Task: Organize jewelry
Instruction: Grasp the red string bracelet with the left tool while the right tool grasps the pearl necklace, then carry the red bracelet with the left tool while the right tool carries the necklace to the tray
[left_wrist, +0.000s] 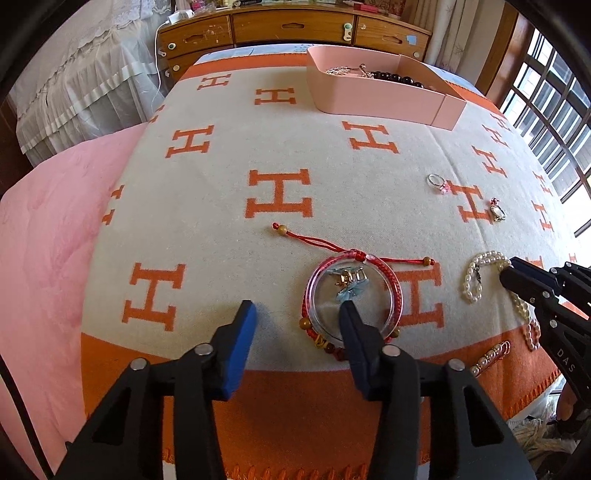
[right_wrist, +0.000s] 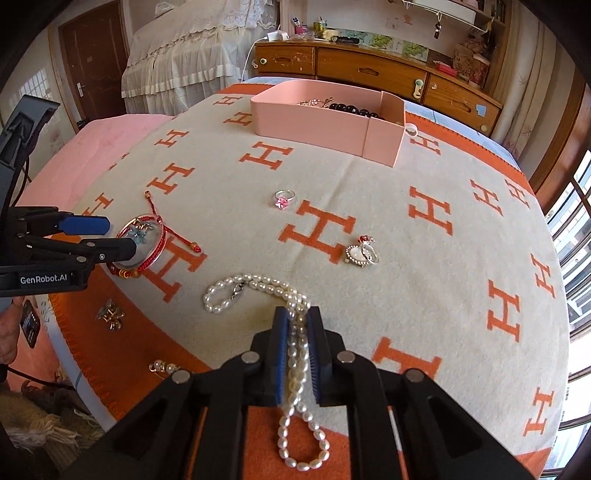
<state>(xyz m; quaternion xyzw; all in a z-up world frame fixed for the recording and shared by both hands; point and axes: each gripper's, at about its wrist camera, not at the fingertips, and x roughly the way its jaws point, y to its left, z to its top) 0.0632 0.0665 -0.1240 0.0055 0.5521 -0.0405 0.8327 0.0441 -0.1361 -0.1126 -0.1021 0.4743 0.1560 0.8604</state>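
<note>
My right gripper is shut on a white pearl necklace, whose strand runs between the blue pads and loops out behind them. My left gripper stands open over a clear bangle wrapped with a red cord bracelet. One fingertip rests inside the ring and the other outside, neither pressing the rim. A small blue and gold clip lies inside the bangle. The pink box at the far side holds dark beads and a silver piece.
On the orange-and-cream H blanket lie a ring with a pink stone, a heart-shaped pendant, a pearl hairpin and a small clip. A wooden dresser stands behind the bed. Windows are on the right.
</note>
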